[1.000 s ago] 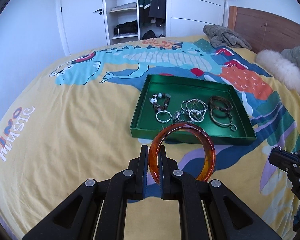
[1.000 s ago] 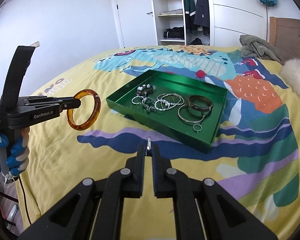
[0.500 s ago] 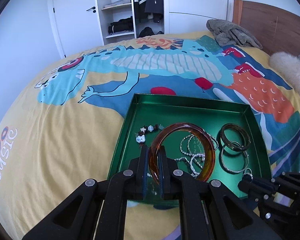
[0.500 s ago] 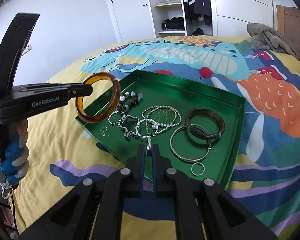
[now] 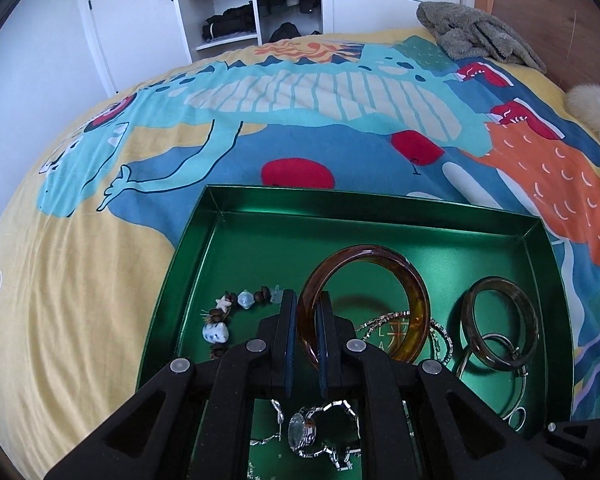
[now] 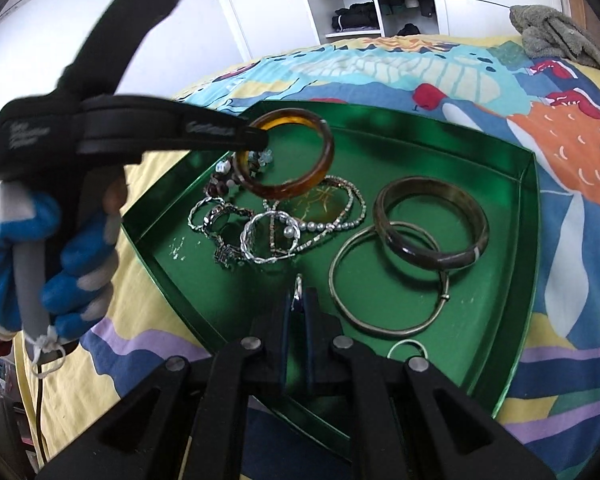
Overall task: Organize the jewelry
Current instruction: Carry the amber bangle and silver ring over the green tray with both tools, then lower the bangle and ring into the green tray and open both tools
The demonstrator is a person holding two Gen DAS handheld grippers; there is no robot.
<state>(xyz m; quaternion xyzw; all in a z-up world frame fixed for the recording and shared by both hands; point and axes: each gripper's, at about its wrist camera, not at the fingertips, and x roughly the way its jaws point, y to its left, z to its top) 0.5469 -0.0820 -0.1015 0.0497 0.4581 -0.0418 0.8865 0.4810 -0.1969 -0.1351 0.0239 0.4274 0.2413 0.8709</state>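
Note:
A green tray [image 5: 340,196] [image 6: 528,240] lies on the bed with several pieces of jewelry in it. My left gripper [image 5: 306,320] [image 6: 256,136] is shut on an amber bangle [image 5: 416,304] [image 6: 324,148], held just above the tray's left half. My right gripper [image 6: 300,300] hangs over the tray's near edge, shut on a small silver piece [image 6: 298,284] that pokes out between its pads. Inside the tray lie a dark bangle [image 5: 500,320] [image 6: 432,224], a thin silver bangle [image 6: 384,280], a beaded bracelet [image 5: 228,320], silver chains [image 6: 276,236] and a watch [image 5: 300,432].
The dinosaur-print bedspread [image 5: 80,280] stretches all around the tray. A grey garment [image 5: 476,36] and a fluffy pillow [image 5: 592,104] lie by the wooden headboard [image 5: 548,8]. A person's gloved hand [image 6: 72,256] holds the left gripper. An open wardrobe [image 5: 256,4] stands behind the bed.
Both grippers have moved forward and down from short of the tray to over it. The amber bangle now hangs above the tray's inside, and the small silver piece is over its near edge.

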